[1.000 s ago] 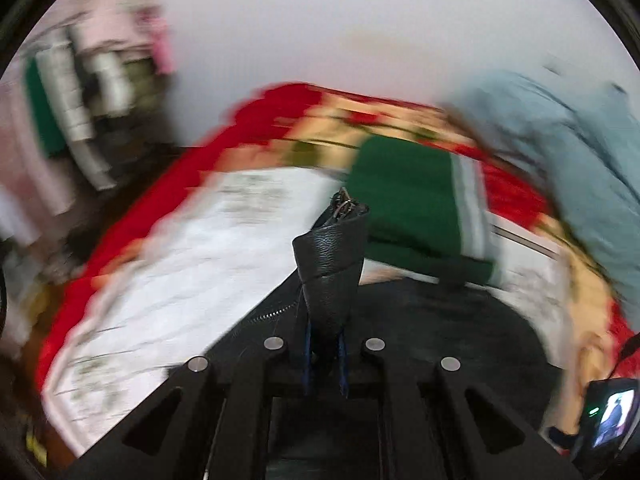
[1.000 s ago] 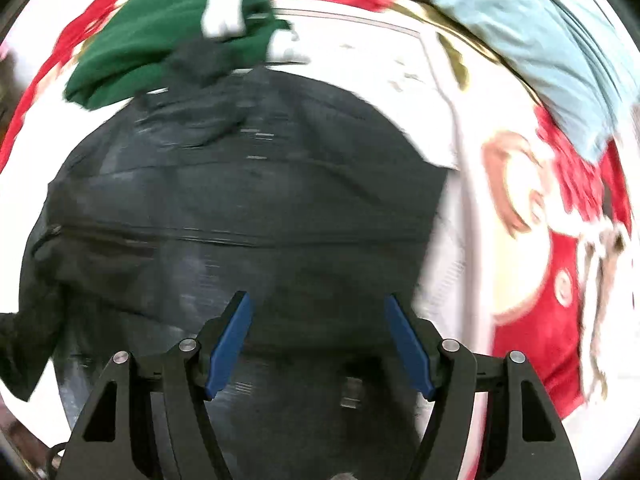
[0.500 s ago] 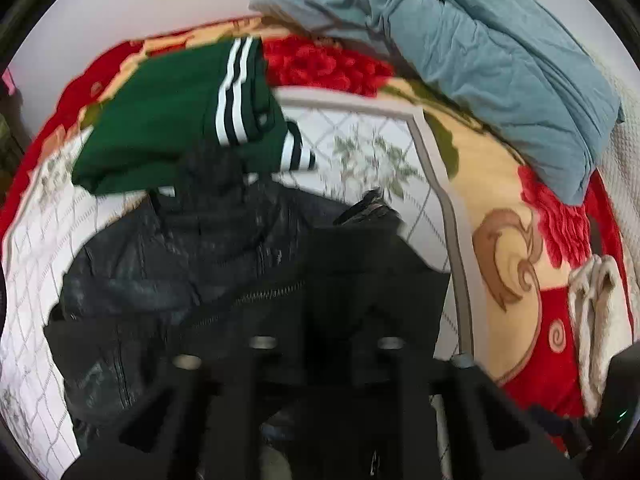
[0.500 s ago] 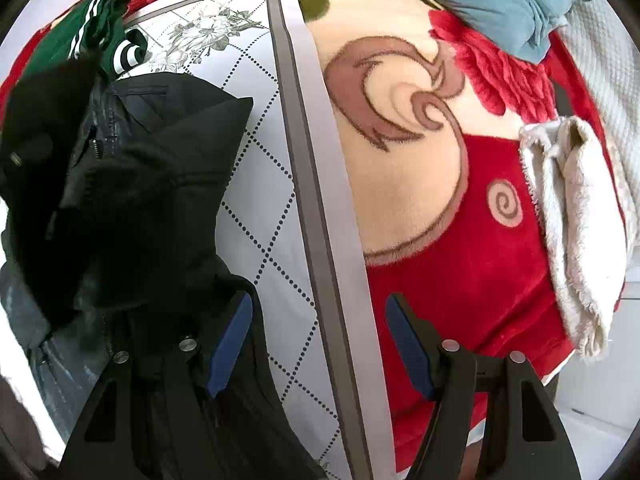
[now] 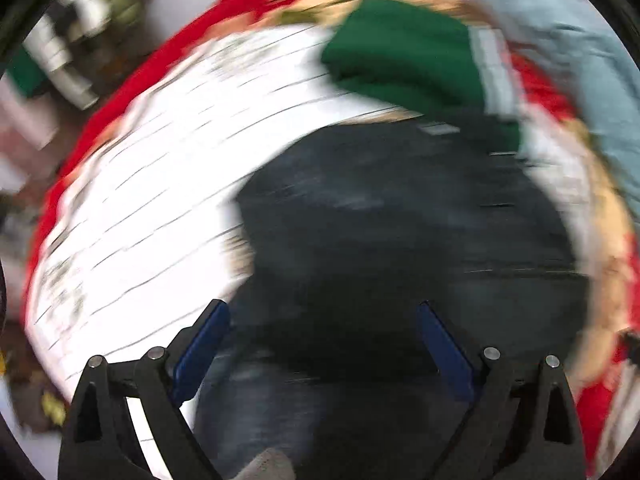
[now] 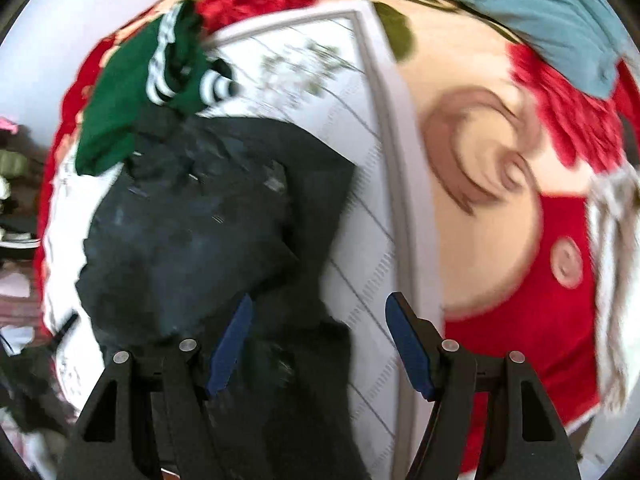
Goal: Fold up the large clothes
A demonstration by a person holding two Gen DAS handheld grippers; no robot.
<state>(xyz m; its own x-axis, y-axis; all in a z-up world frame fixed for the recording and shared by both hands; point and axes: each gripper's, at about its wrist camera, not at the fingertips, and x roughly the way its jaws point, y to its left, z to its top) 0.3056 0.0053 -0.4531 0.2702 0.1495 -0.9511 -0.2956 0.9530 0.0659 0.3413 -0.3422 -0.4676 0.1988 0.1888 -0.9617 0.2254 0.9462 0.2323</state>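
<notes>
A black leather jacket (image 5: 400,232) lies in a rumpled heap on the bed's patterned blanket (image 5: 152,184); it also shows in the right wrist view (image 6: 208,232). My left gripper (image 5: 320,344) is open and empty just above the jacket's near part. My right gripper (image 6: 318,340) is open and empty above the jacket's right edge, with its left finger (image 6: 230,340) over the black fabric. The left wrist view is blurred by motion.
A folded green garment with white stripes (image 6: 148,92) lies behind the jacket, also in the left wrist view (image 5: 404,52). A light blue garment (image 6: 520,8) lies at the back right. A white towel (image 6: 616,264) lies at the bed's right edge. Hanging clothes (image 5: 60,48) are on the left.
My left gripper let go of the jacket flap it held and is now open, swung back left. The jacket has dropped into a heap. My right gripper stayed open and shifted a little.
</notes>
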